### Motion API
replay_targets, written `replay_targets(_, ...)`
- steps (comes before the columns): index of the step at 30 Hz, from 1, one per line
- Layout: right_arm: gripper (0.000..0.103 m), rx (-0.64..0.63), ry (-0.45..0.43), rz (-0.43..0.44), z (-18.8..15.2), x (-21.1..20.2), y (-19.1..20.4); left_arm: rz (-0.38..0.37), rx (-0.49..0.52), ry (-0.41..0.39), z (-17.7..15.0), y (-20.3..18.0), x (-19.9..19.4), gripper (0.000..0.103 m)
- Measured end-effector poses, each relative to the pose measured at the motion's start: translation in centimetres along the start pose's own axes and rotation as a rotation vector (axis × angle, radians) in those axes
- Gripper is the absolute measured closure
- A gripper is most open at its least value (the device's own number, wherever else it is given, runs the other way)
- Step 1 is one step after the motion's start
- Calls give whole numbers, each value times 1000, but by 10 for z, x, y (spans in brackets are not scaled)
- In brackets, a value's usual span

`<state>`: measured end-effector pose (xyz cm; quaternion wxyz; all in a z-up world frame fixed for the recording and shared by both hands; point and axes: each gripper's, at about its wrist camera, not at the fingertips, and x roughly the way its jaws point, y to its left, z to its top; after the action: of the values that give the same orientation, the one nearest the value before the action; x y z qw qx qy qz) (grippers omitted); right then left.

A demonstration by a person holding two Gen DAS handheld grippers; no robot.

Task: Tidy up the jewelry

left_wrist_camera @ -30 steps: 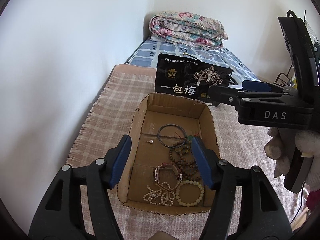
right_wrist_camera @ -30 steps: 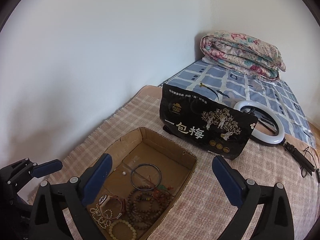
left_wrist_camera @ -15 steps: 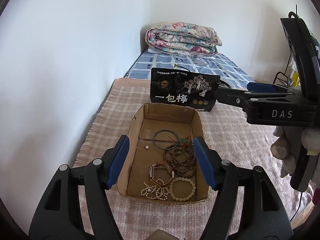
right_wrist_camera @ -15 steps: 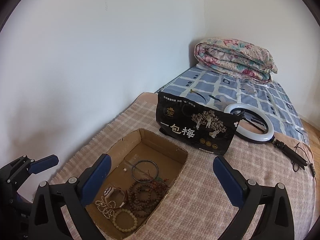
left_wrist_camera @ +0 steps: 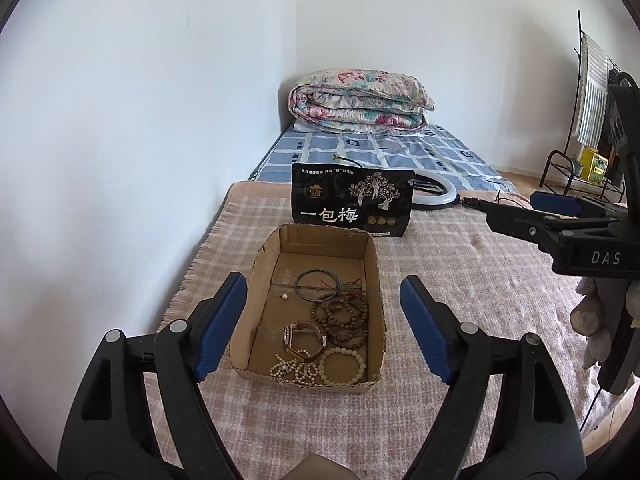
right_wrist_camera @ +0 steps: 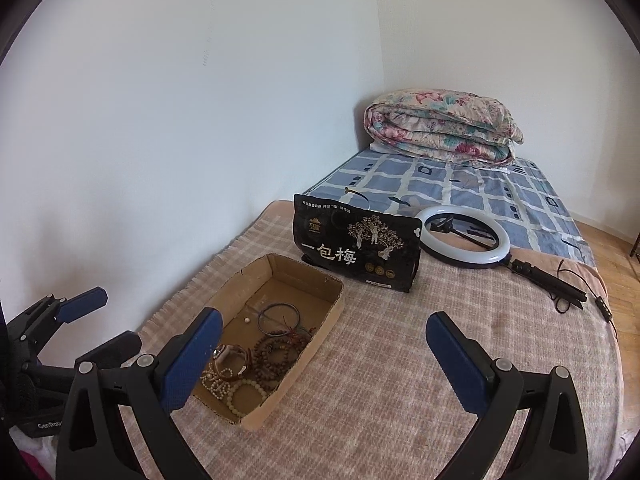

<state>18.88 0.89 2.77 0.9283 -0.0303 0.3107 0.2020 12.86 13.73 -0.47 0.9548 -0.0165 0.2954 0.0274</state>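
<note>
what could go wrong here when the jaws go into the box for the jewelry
1. The wooden bead bracelets, watch and pearl strand lie overlapping, so gripping one may drag the others along.
2. The single loose pearl is tiny; the wide pads may miss it or flick it away.
3. The cardboard box looks light and could shift on the blanket.

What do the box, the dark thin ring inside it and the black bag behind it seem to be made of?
The box: brown cardboard, matte, with rough torn edges.
The dark ring: probably metal, thin, smooth and rigid; stone or plastic is also possible.
The black bag: likely plastic film, glossy, with printed white characters and light reflecting from it.
</note>
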Motion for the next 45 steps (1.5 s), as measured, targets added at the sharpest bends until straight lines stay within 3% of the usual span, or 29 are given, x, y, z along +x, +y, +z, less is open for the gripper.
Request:
replay_targets(17,0,81,-16,-78,-67,-65,-41,-2,29,-24,-20,-31,-36,17)
replay_targets(21,0,66,-25,-117,-78,-67,-48,22,57,-29,-24,-40,-36,15)
replay_targets(24,0,41,-31,-147,-83,-68,-50,29,70,-32,-27,-43,-35,5)
replay_targets(28,0,42,-19,-152,-90,-65,-54,42,75,-46,-29,-47,-37,1)
replay_targets(45,0,50,-7,-160,-95,-60,-59,34,90,-22,-31,-52,-27,1)
